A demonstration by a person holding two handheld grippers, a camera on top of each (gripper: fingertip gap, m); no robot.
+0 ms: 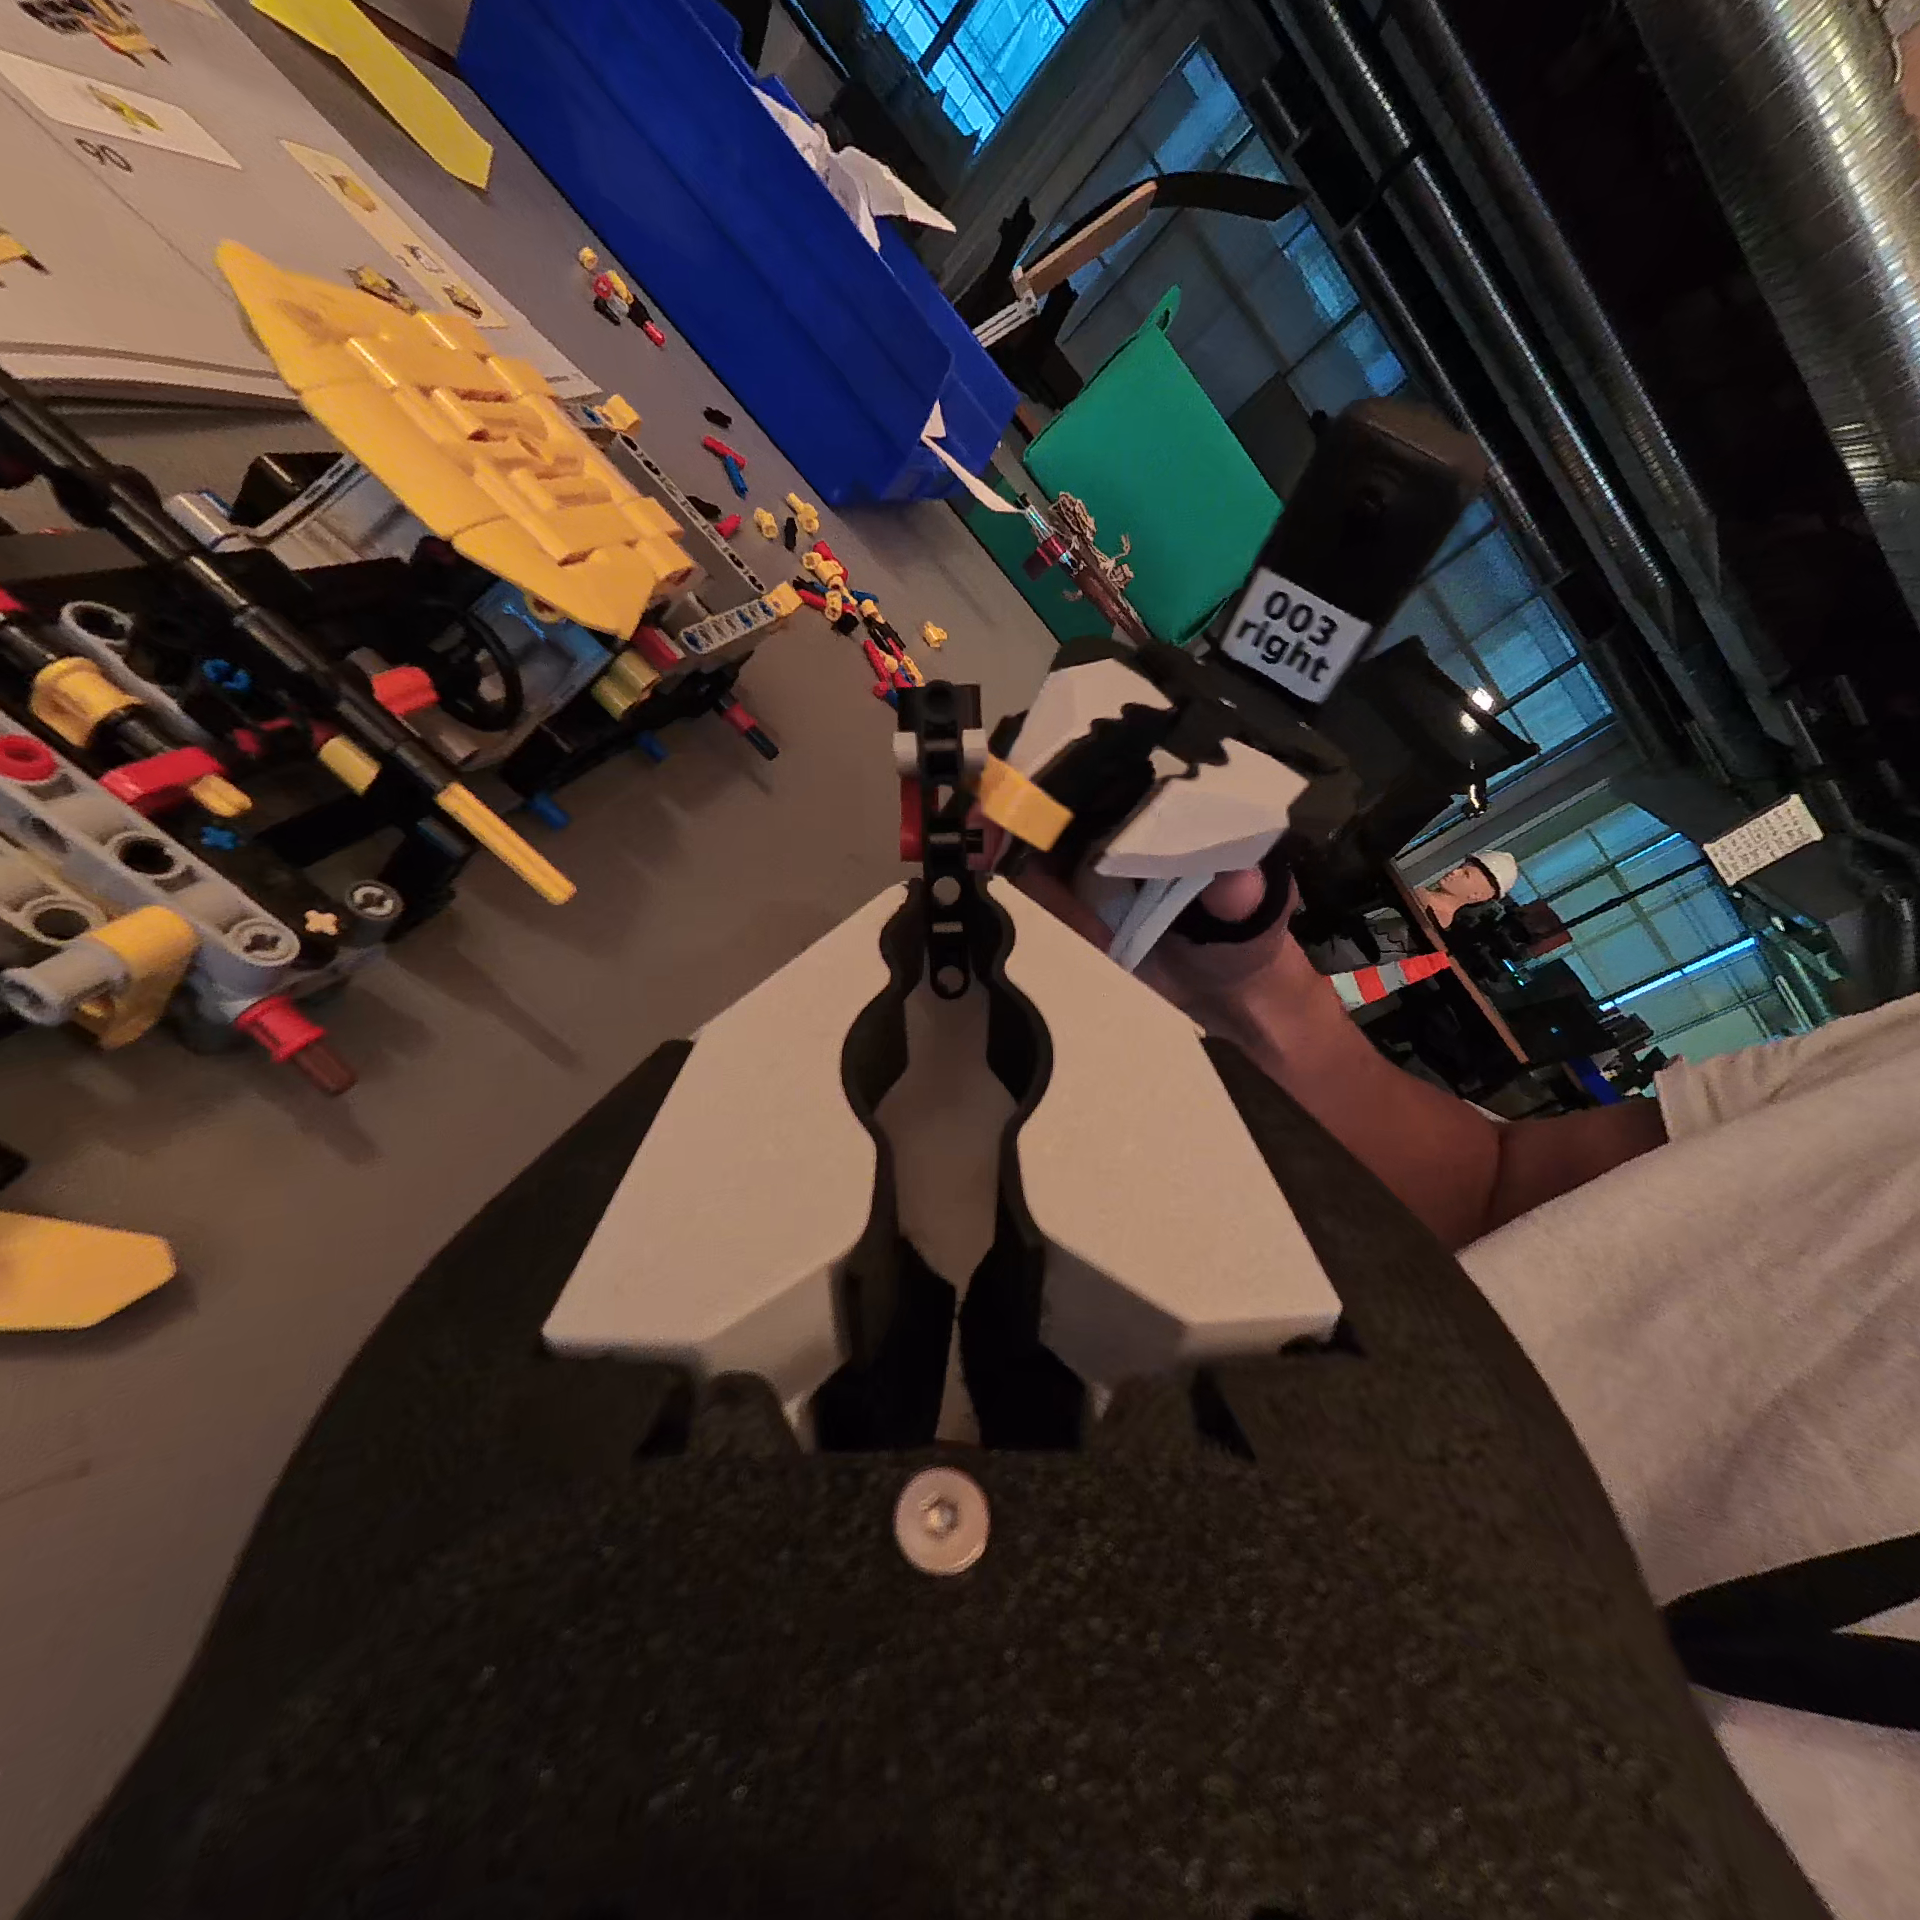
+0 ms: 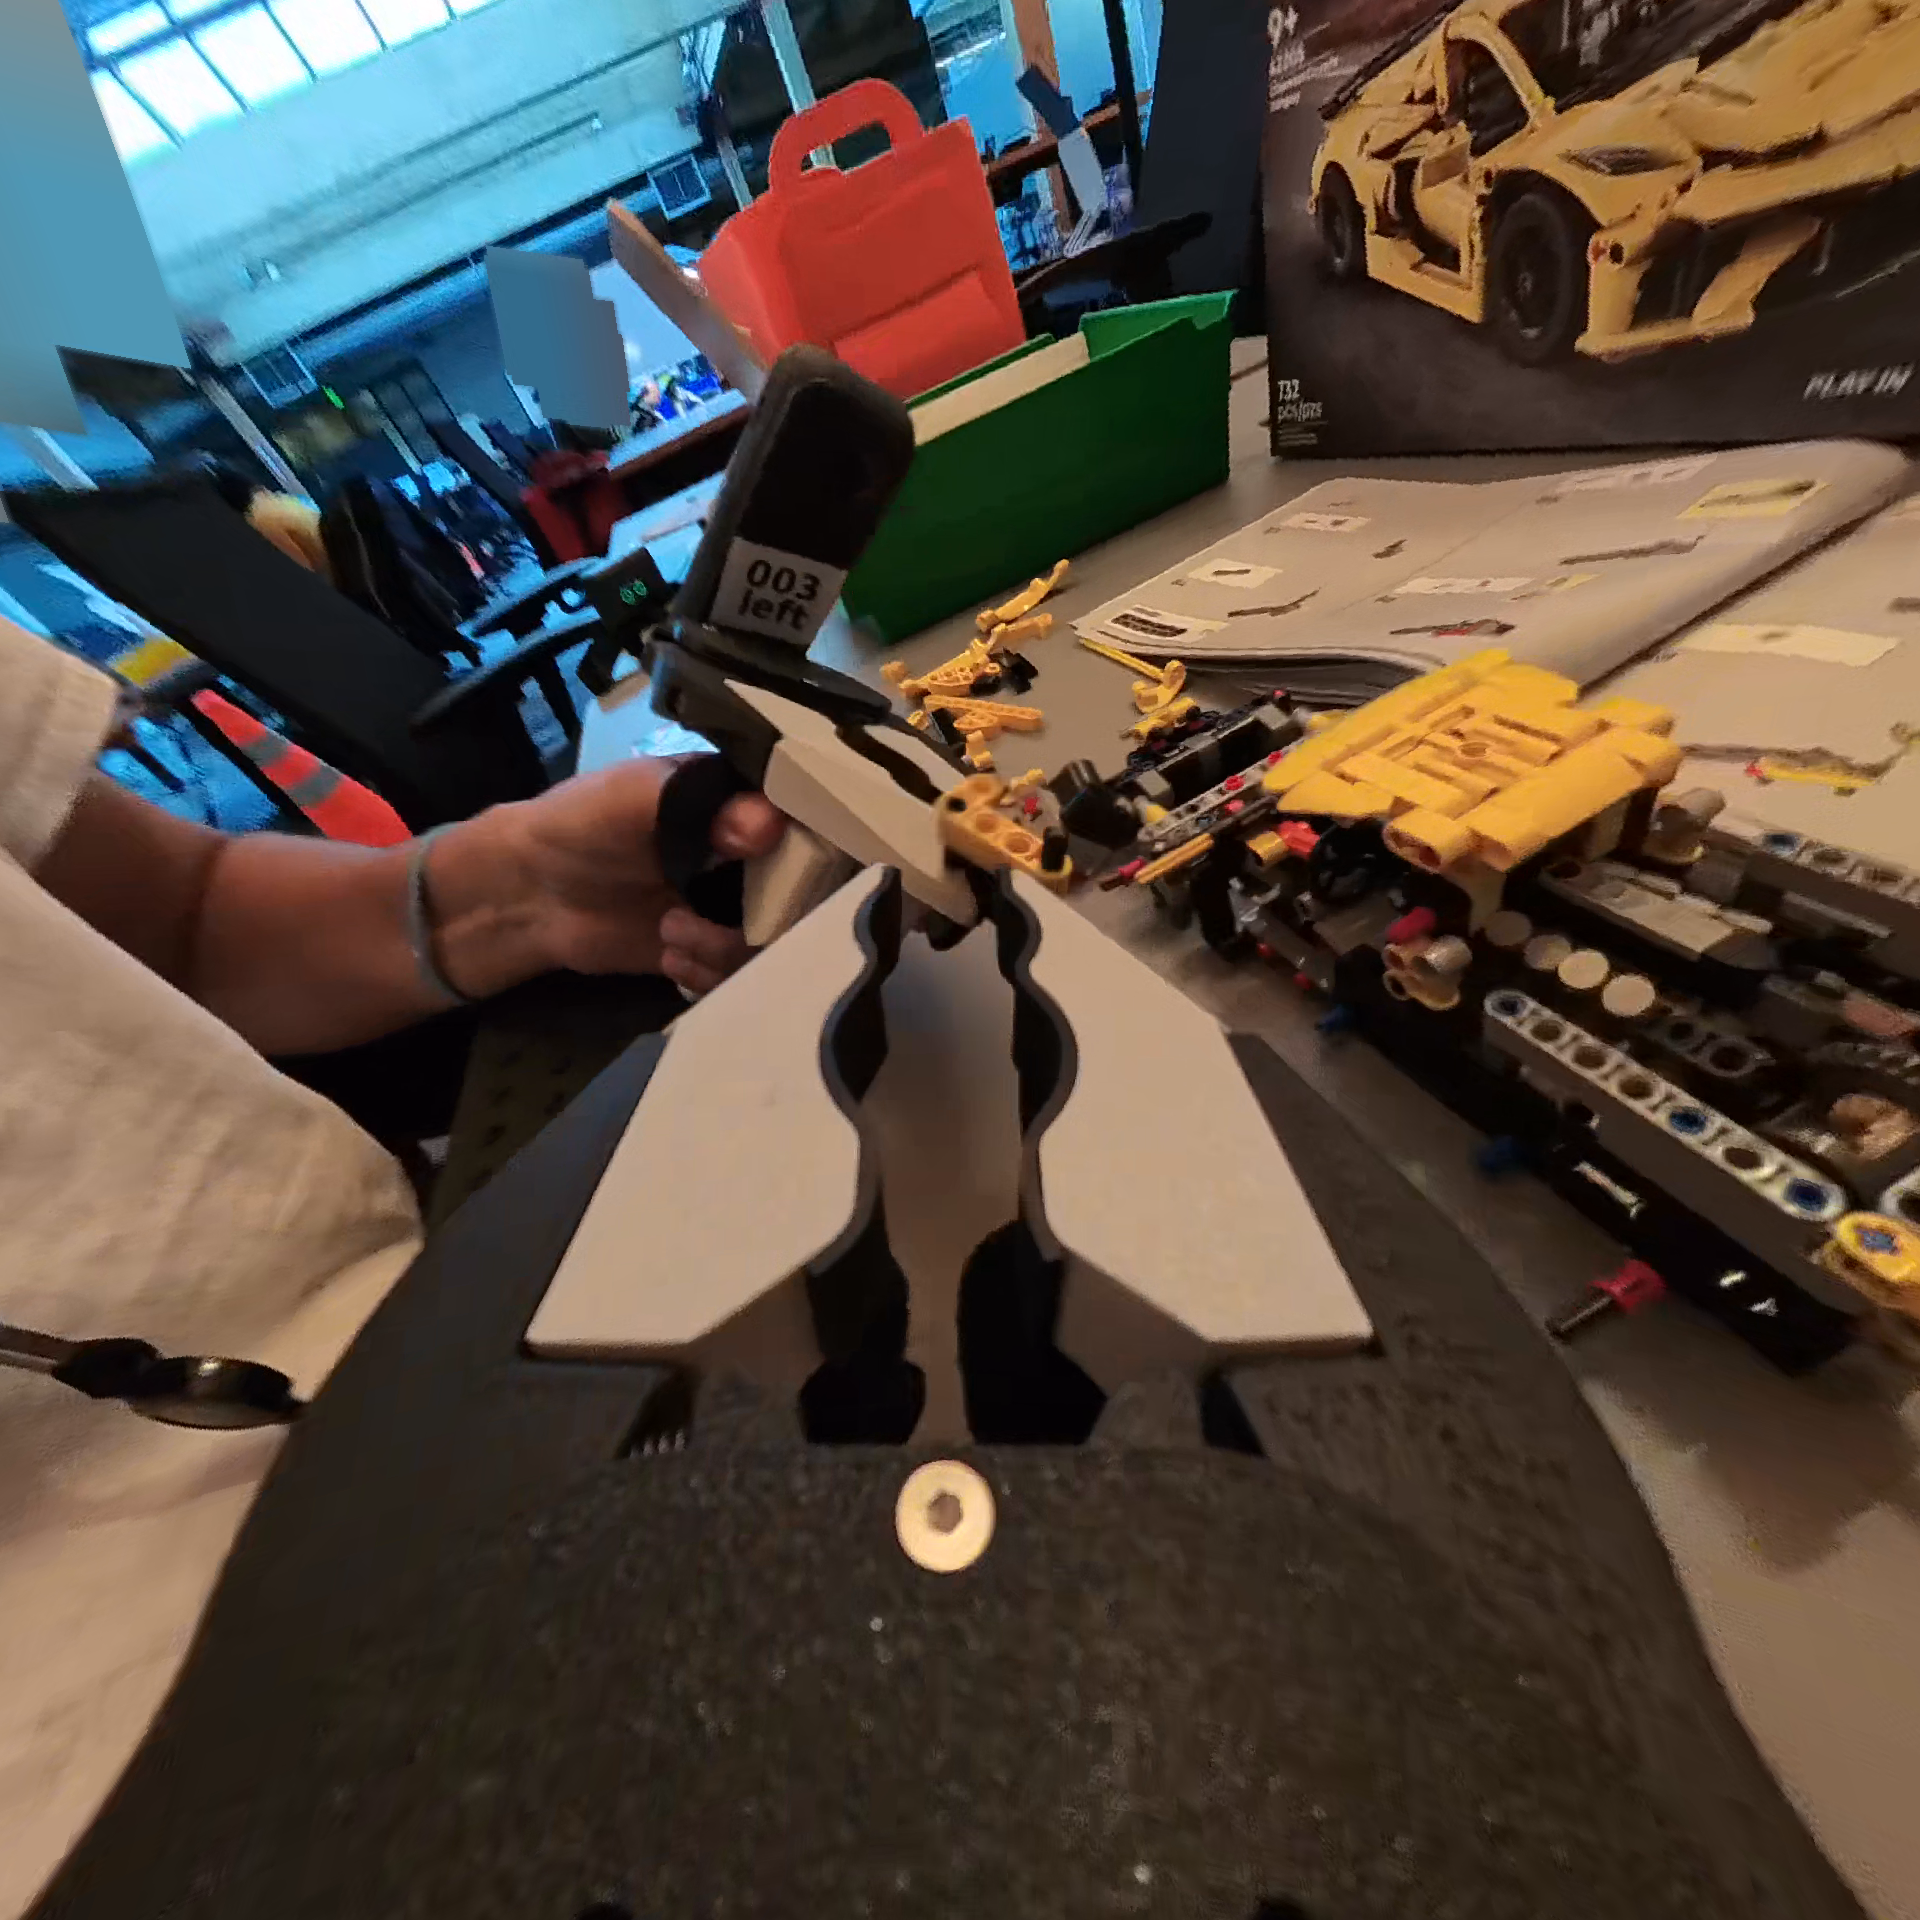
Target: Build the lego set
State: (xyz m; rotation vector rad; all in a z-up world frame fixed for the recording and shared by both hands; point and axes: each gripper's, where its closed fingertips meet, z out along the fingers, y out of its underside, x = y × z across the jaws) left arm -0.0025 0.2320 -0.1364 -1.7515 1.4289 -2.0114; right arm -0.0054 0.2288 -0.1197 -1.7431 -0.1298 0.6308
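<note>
Left gripper (image 1: 948, 935): jaws narrow, clamped on a black beam (image 1: 943, 831) that stands up from the tips.
Right gripper (image 2: 940, 894): jaws nearly closed; seen from the left wrist they pinch a yellow piece (image 1: 1023, 812) touching the beam. What sits between the tips cannot be told in its own view — the left gripper covers them.
Beam: held in the air between the two grippers, above the surface (image 1: 644, 987); a red part (image 1: 910, 821) sits on its side.
Car chassis (image 2: 1558, 966): on the surface just beyond the grippers, with a yellow panel (image 2: 1475, 758) on top.
Loose parts (image 2: 987, 686): scattered near the green bin (image 2: 1049, 488).
Manual (image 2: 1507, 582): open behind the chassis — the box (image 2: 1558, 229) upright behind it.
Blue bin (image 1: 727, 239): at the far edge.
</note>
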